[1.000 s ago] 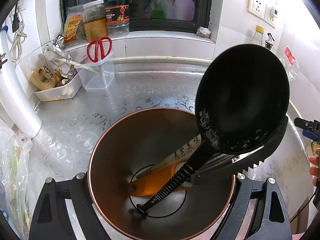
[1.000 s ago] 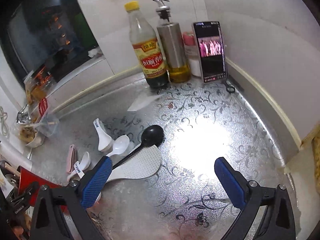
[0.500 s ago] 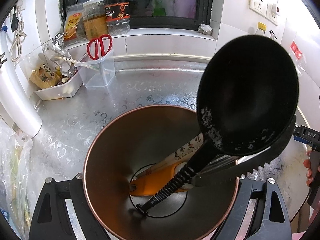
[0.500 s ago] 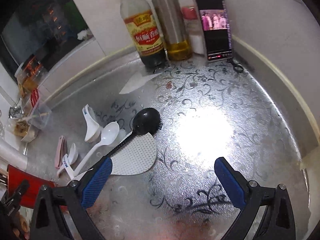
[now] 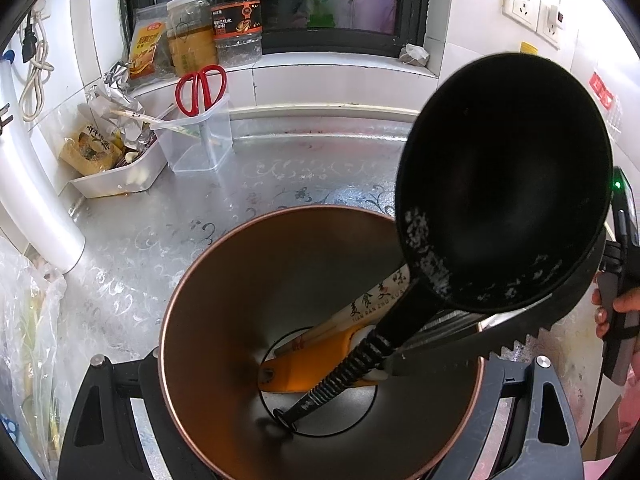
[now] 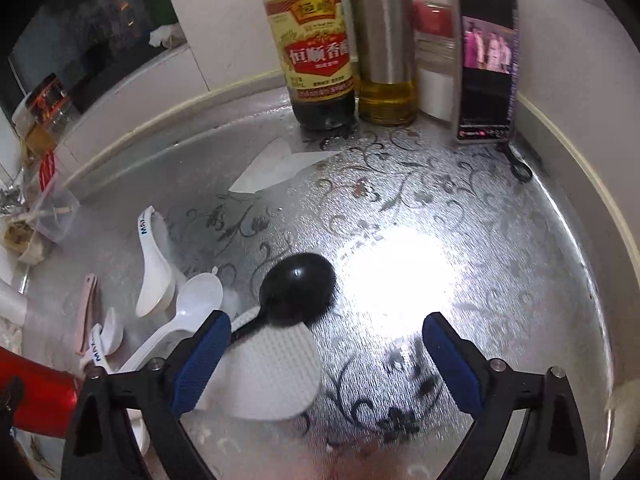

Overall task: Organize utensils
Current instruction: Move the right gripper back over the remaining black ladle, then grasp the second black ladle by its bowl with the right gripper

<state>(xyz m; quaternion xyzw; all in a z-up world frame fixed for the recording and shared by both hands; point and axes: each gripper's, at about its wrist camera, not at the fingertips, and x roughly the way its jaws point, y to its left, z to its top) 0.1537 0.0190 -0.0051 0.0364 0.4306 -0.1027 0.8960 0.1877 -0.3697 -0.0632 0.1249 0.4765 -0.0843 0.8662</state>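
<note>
My left gripper [image 5: 320, 376] is clamped on the wide metal cup [image 5: 224, 320], its two arms hugging the outside wall on either side. Inside the cup stand a black ladle [image 5: 504, 184], bowl up and leaning right over the rim, serrated tongs [image 5: 480, 340] under it, an orange-handled tool [image 5: 316, 364] and a paper-sleeved pair of chopsticks [image 5: 376, 296]. My right gripper [image 6: 324, 344] is spread wide over the patterned counter [image 6: 440, 200]; its jaws have just been closing a little, with nothing pinched between the blue pads [image 6: 200, 356]. Just ahead lies a white rice paddle [image 6: 276, 372], a black spoon [image 6: 296, 288] resting across it. To their left lie white soup spoons [image 6: 154, 276] and a pink utensil [image 6: 86, 312]
</note>
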